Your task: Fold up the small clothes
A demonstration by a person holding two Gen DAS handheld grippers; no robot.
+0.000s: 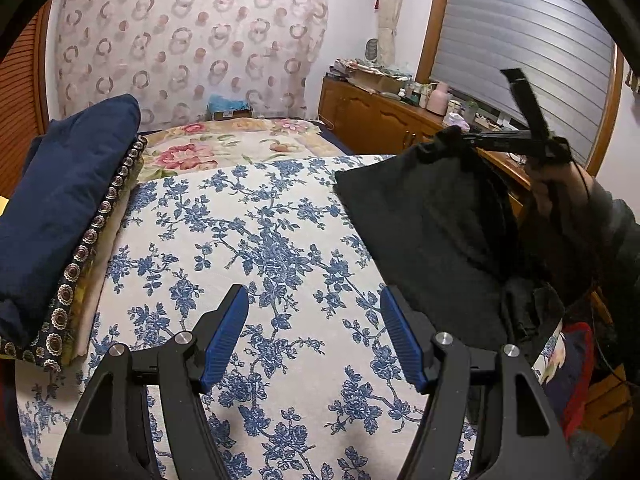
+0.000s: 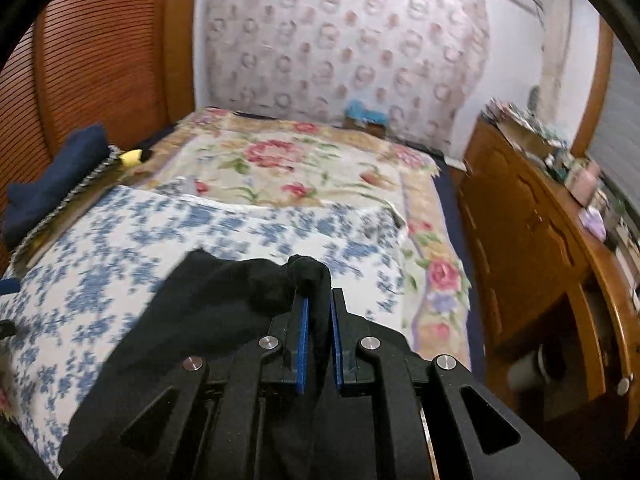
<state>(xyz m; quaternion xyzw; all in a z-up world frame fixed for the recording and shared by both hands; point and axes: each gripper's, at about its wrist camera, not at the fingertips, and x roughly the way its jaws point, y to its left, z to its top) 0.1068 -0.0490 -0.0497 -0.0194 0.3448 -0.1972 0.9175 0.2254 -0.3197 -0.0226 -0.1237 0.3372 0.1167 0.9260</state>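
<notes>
Over bed, black garment hangs limp; right tongs pinch corner.

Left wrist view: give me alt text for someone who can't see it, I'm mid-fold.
The left gripper is open and empty above a blue-flowered bedspread. To its right, the right gripper holds a black garment up by one corner, so that it hangs over the bed's edge. A stack of folded clothes, topped by a navy piece, sits at left.
</notes>
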